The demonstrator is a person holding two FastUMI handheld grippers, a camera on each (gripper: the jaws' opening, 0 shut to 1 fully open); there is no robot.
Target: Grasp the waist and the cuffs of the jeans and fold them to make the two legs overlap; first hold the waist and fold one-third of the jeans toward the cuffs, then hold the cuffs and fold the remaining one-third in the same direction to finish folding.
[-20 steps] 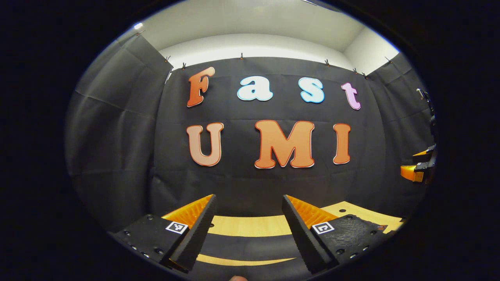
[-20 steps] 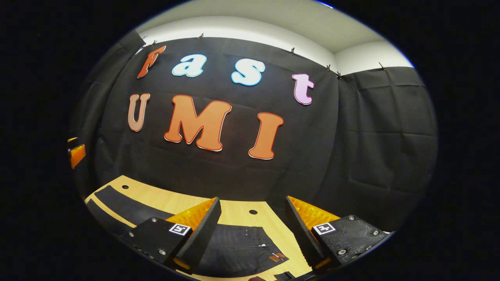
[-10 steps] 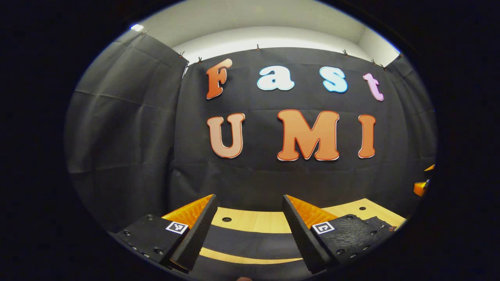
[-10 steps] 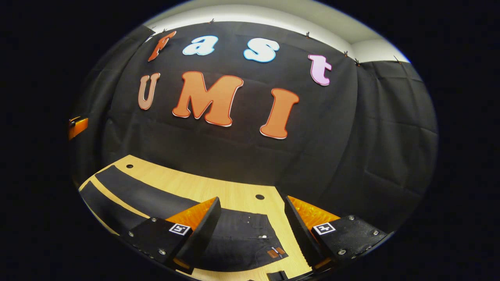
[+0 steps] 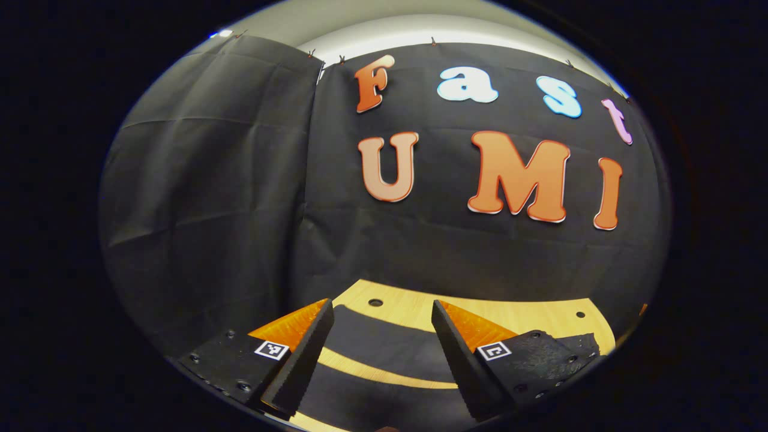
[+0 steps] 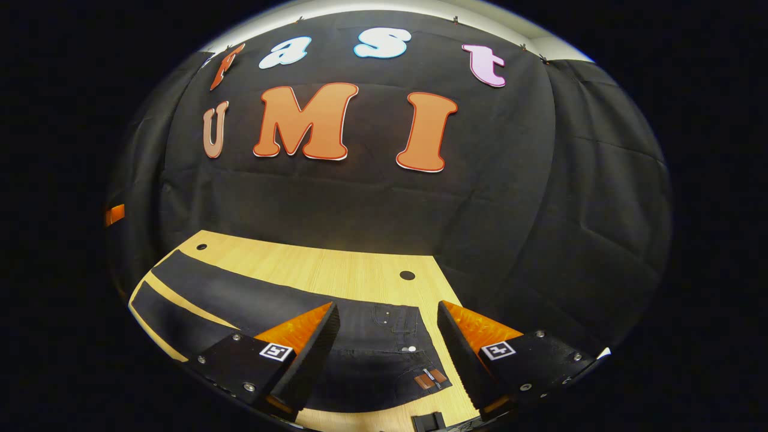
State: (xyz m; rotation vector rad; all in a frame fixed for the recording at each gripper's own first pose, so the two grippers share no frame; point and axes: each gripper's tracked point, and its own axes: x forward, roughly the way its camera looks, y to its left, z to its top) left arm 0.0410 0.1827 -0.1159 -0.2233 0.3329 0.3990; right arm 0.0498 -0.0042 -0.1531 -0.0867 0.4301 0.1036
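Note:
Black jeans (image 6: 252,300) lie flat on the light wooden table (image 6: 324,267), both legs spread apart with a strip of wood between them. In the right gripper view the waist (image 6: 414,351) with its button and a small tag sits between my right gripper's fingers; the right gripper (image 6: 387,354) hangs open above it, holding nothing. In the left gripper view the two legs (image 5: 384,345) run across under my left gripper (image 5: 375,354), which is open and above the cloth. The left gripper (image 6: 114,214) also peeks in at the far left of the right gripper view.
The table (image 5: 510,309) has small round holes (image 6: 407,275) near its far edge. The booth's black cloth wall (image 6: 360,204) stands close behind the table and wraps around both sides.
Both grippers have tilted downward, so more of the table and jeans shows. The left view has swung left; the right gripper has come closer over the waist. Both stay open.

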